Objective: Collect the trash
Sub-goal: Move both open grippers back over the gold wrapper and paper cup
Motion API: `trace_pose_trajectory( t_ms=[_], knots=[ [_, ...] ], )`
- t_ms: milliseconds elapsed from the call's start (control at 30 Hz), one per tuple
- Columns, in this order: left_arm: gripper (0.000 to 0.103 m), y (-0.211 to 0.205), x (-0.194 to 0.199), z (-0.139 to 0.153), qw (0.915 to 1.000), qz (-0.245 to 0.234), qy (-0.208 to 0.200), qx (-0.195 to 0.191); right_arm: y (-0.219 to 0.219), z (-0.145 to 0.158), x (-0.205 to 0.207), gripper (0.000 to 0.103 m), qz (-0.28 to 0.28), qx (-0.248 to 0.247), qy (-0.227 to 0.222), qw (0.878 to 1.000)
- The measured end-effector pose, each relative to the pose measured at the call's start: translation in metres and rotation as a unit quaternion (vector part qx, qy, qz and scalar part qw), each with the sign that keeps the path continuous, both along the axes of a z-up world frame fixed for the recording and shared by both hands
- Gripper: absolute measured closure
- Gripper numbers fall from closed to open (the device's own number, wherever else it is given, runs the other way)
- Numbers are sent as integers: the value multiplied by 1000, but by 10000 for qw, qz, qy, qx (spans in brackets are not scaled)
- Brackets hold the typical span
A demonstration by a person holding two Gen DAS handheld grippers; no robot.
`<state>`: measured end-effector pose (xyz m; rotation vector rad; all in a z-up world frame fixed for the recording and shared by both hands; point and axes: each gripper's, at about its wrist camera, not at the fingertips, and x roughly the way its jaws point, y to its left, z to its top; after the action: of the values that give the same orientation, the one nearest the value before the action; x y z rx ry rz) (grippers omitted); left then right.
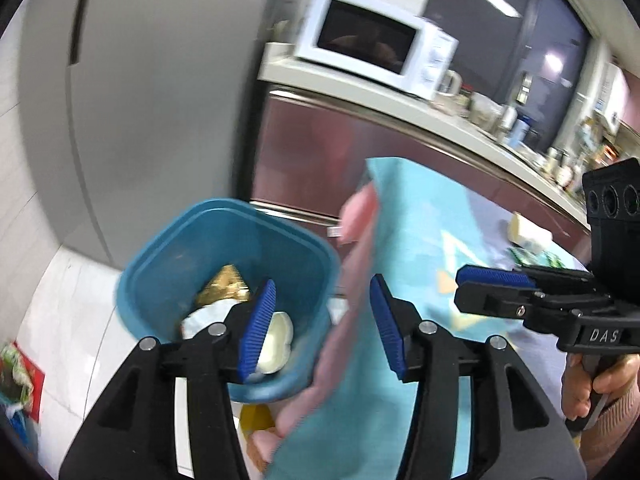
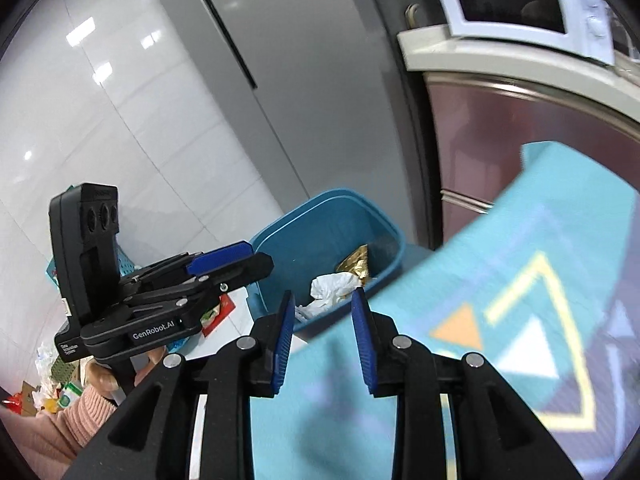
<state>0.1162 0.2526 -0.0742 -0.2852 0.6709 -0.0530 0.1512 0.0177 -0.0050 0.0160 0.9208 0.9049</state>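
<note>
I hold my left claw (image 1: 323, 322) spread and empty over the blue trash bin (image 1: 168, 256), where gold foil (image 1: 224, 286) and crumpled tissue (image 2: 332, 286) lie. My right claw (image 2: 322, 340) gapes empty above the teal tablecloth (image 2: 540, 208).

Left gripper (image 1: 322, 326) hangs with fingers spread wide and empty; right gripper (image 2: 322, 338), at its three o'clock, gapes empty too.

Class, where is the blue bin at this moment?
The blue bin stands on the floor beside the table's cloth, in front of the grey fridge; in the left wrist view it lies just behind the left gripper.
</note>
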Motion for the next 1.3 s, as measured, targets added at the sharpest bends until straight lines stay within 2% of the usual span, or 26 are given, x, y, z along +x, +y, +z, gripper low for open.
trace_pose_trajectory(
  t_ms=[133, 367, 700, 1000, 1300],
  knots=[
    [49, -38, 2, 6, 9990, -454, -53, -26, -42, 5, -12, 71, -314, 61, -114, 9994],
    [48, -113, 12, 5, 9919, -1257, 5, -163, -123, 5, -27, 69, -1164, -58, -244, 9929],
    [46, -219, 28, 3, 9734, -2281, 139, -185, -237, 0, -34, 69, -2486, -68, -182, 9684],
    [46, -287, 43, -8, 9563, -2885, 428, -191, -297, -13, -30, 68, -3108, 45, -1, 9505],
    [46, -324, 63, -22, 9446, -3162, 829, -291, -317, -35, -21, 68, -3136, 90, 358, 9488]
  ],
)
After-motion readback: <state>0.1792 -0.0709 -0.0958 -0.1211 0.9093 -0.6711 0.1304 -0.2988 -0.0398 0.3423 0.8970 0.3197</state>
